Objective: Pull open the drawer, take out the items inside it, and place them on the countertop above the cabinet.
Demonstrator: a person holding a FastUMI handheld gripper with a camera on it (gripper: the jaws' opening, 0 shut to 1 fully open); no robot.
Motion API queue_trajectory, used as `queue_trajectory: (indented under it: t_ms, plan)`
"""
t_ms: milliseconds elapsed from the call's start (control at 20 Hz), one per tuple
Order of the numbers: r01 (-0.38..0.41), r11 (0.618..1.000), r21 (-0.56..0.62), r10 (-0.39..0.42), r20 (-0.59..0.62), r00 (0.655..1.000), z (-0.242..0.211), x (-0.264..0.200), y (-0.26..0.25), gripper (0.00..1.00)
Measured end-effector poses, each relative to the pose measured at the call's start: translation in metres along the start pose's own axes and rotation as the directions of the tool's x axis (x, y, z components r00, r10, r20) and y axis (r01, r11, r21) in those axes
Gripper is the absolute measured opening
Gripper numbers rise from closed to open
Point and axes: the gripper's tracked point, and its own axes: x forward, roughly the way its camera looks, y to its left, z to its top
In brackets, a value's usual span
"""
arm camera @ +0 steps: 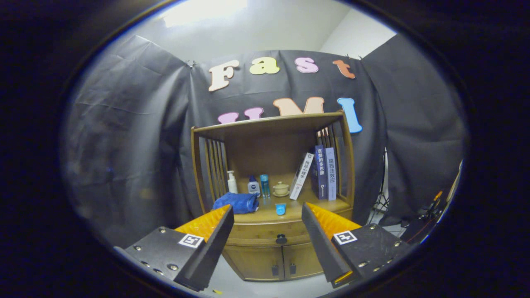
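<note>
A wooden cabinet [273,256] stands ahead against the booth wall. Its drawer [265,235] sits under the countertop [290,213], pushed in, with a dark round knob [281,239]. My gripper [267,225] is open, some way back from the cabinet, with nothing between its fingers. The knob lies in the gap between them, beyond the tips. On the countertop lie a crumpled blue cloth [237,202] and a small blue cup [280,209]. What the drawer holds is hidden.
At the back of the countertop stand a white pump bottle [232,182], two small bottles [259,185], a lidded tea cup [281,188] and several books [319,174]. Slatted sides and a roof enclose the shelf. Two lower doors [281,265] are closed. Cables and gear [430,211] lie to the right.
</note>
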Motion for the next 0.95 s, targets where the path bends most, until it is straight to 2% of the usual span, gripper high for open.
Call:
queue_trajectory:
  t_ms: [150, 450, 950]
  plan:
    - [-0.027, 1.0, -0.014, 0.027, -0.021, 0.999, -0.012, -0.011, 0.003, 0.98]
    - [-0.027, 0.998, -0.063, 0.025, -0.034, 0.999, -0.016, -0.017, -0.003, 0.98]
    - [-0.017, 0.999, -0.043, 0.016, -0.021, 1.0, -0.013, -0.021, -0.012, 0.98]
